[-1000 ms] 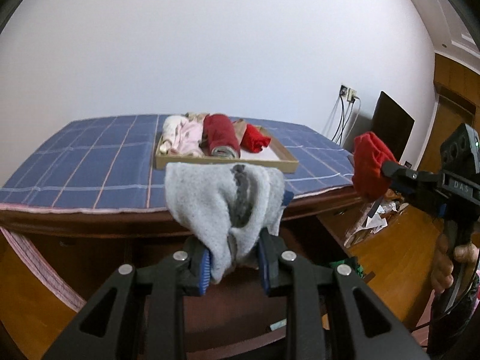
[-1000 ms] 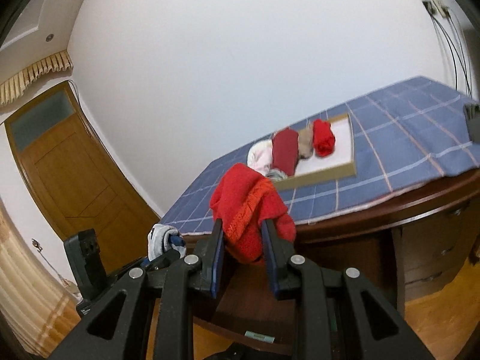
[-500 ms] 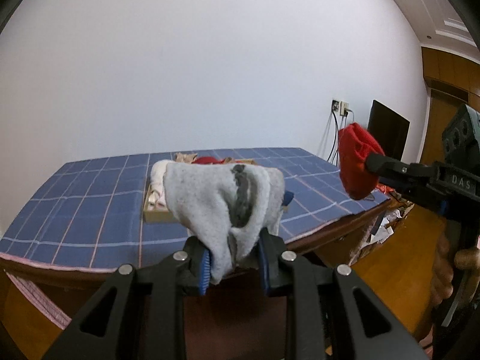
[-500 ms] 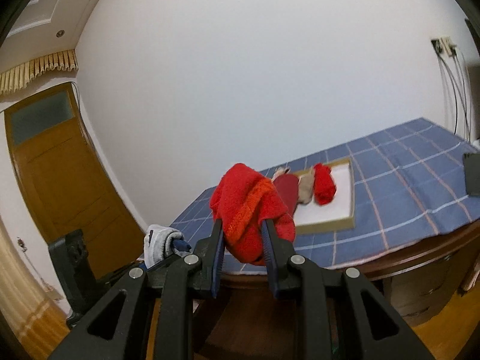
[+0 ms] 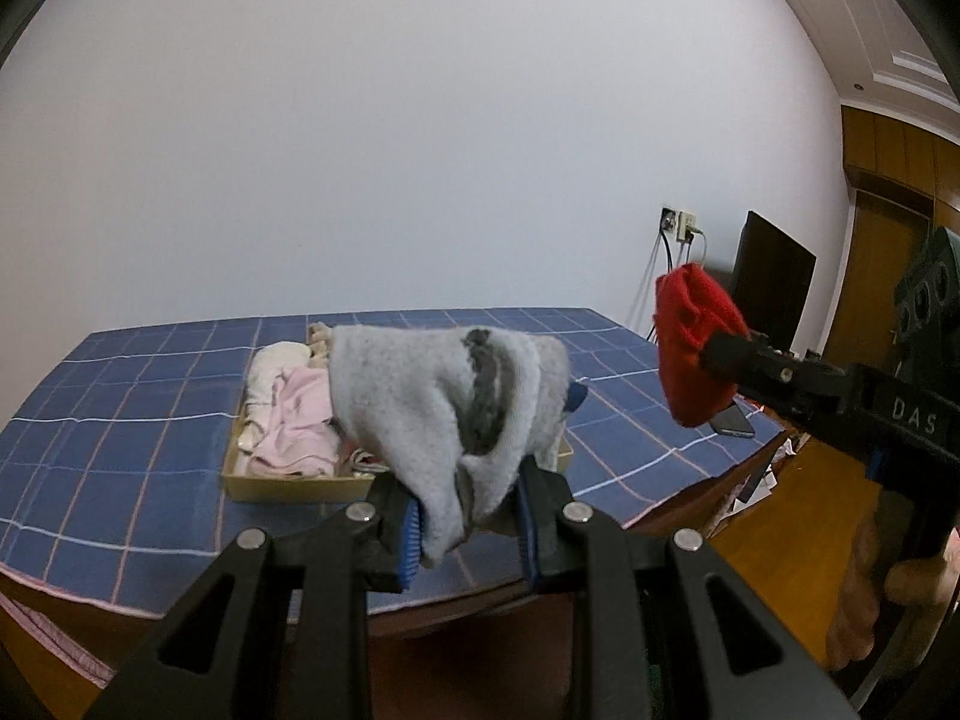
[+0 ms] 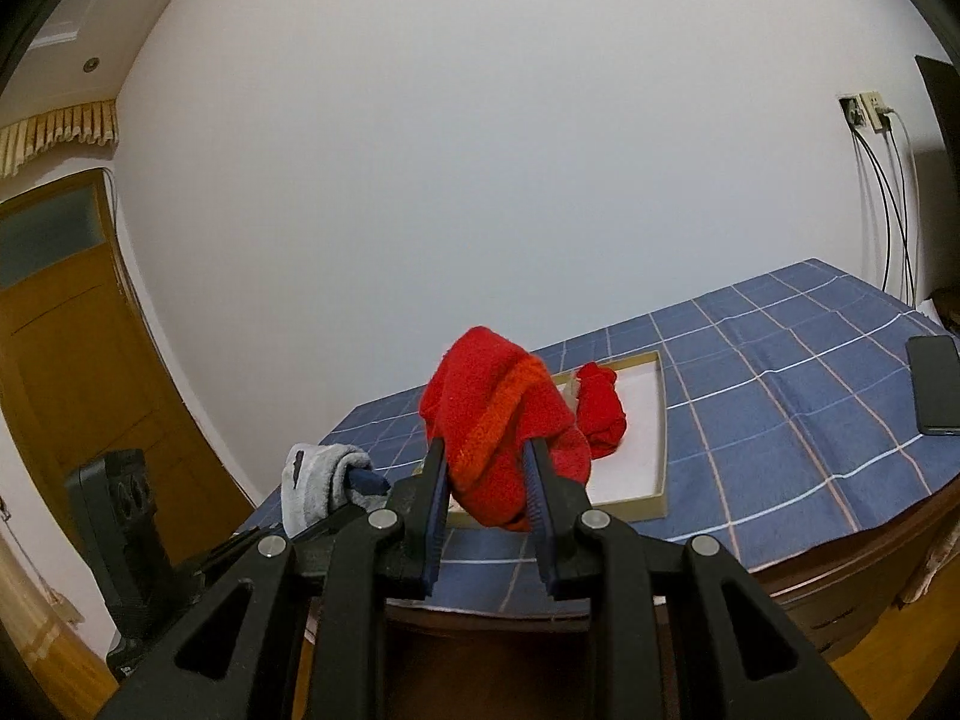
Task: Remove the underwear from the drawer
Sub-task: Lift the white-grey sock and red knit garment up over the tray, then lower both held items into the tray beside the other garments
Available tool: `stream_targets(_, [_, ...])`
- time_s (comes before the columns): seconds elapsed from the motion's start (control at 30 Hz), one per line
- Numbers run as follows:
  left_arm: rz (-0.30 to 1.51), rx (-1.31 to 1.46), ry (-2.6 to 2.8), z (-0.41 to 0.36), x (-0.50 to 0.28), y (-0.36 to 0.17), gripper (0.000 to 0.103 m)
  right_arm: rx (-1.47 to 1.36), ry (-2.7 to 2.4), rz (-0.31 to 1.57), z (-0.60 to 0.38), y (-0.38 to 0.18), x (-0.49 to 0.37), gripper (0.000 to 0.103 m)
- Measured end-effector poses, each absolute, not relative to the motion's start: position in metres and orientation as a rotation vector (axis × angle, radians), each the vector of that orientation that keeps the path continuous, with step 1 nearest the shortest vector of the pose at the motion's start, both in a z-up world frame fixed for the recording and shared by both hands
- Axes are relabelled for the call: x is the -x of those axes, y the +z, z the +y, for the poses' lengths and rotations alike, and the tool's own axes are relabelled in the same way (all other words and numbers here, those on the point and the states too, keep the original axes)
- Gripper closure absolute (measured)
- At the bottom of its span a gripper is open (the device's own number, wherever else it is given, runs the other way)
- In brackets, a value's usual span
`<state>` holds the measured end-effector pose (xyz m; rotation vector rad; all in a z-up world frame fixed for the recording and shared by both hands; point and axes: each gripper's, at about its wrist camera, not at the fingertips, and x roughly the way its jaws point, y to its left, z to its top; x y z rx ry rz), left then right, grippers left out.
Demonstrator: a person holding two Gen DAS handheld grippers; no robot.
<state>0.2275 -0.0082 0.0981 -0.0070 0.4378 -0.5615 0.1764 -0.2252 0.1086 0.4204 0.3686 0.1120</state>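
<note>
A: How far along does this look?

B: Partway, I'd judge. The left gripper (image 5: 468,531) has its jaws clenched on a grey garment (image 5: 456,402), held in the air in front of the tray (image 5: 288,487). The right gripper (image 6: 487,519) has its jaws clamped on a red garment (image 6: 498,420), also lifted and on the near side of the tray.

A: So two pieces are out?

B: Two, one per gripper. Neither has been set down yet.

A: What's left in the tray?

B: At its left end a pink-and-cream bundle (image 5: 288,420), at least one piece, maybe two. Further along, one red roll (image 6: 600,408), with something beige just behind it that I can't make out. The grey garment hides the middle.

A: Anything else?

B: One phone (image 6: 936,384) on the checked cloth (image 5: 120,396), well right of the tray.
</note>
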Motion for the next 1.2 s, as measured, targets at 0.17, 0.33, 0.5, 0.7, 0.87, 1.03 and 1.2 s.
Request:
stream_targets(0.17, [0.448, -0.009, -0.553, -0.025, -0.246, 0.095, 0.079, -0.434, 0.094, 0.385, -0.234, 0.101, -0.193, 0.076])
stream_targets(0.33, [0.480, -0.018, -0.540, -0.042, -0.269, 0.084, 0.079, -0.455, 0.065, 0.414, -0.246, 0.090, -0.209, 0.076])
stream_targets(0.5, [0.517, -0.015, -0.530, -0.057, -0.289, 0.073, 0.079, -0.454, 0.033, 0.433, -0.256, 0.080, -0.222, 0.076])
stream_targets(0.7, [0.528, -0.051, -0.520, -0.077, -0.304, 0.068, 0.079, -0.445, 0.006, 0.454, -0.270, 0.068, -0.235, 0.076])
stream_targets(0.87, [0.542, -0.072, -0.514, -0.090, -0.316, 0.061, 0.079, -0.434, -0.013, 0.470, -0.280, 0.062, -0.242, 0.076])
stream_targets(1.03, [0.559, -0.092, -0.497, -0.102, -0.329, 0.053, 0.079, -0.428, -0.015, 0.497, -0.287, 0.052, -0.254, 0.076])
stream_targets(1.2, [0.574, -0.101, -0.479, -0.108, -0.340, 0.046, 0.079, -0.412, -0.026, 0.521, -0.292, 0.042, -0.265, 0.076])
